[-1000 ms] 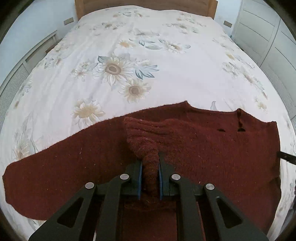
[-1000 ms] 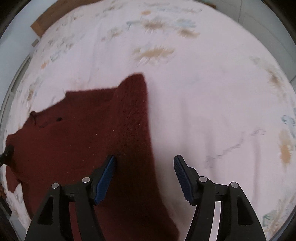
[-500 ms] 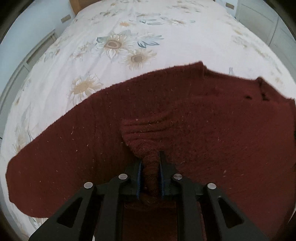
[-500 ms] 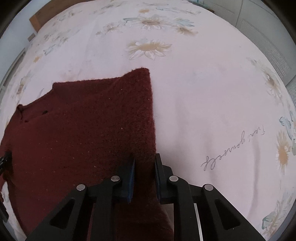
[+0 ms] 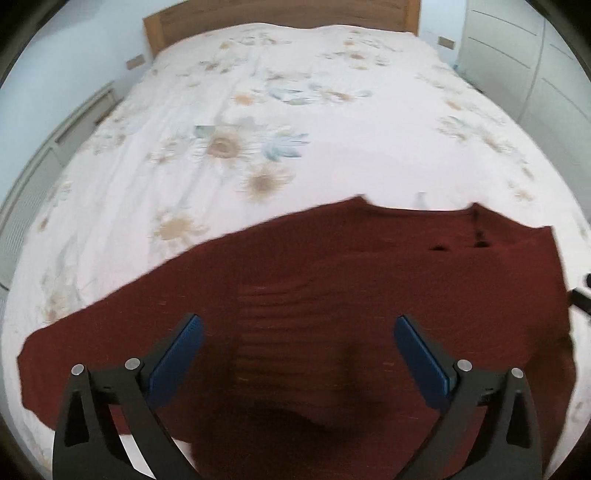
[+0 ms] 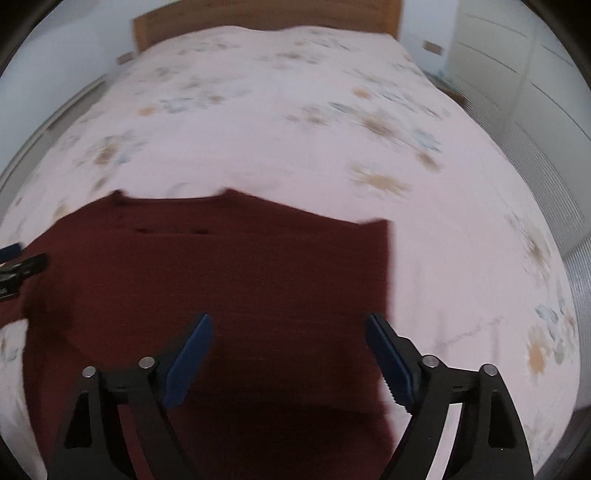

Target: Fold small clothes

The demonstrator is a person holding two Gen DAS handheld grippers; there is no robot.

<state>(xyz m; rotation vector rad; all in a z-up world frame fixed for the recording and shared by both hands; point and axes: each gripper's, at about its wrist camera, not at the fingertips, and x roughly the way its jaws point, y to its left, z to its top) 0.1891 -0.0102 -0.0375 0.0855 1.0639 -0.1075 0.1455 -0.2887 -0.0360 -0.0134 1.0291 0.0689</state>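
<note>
White cotton bedding printed with pale daisies [image 5: 258,122] covers the wide bed below a wooden headboard [image 5: 280,11]. A dark maroon knitted sweater [image 5: 332,295] lies flat across the near end of that bedding, with a ribbed cuff [image 5: 266,314] resting on its middle. The left gripper [image 5: 295,347] hovers over the cuff, blue-padded jaws spread wide and empty. The right gripper [image 6: 288,343] hangs over the sweater's right edge, equally wide, gripping nothing.

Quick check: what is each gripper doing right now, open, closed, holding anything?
Left gripper: jaws open, holding nothing, above the dark red knit garment.
Right gripper: jaws open, holding nothing, over the same garment.
</note>
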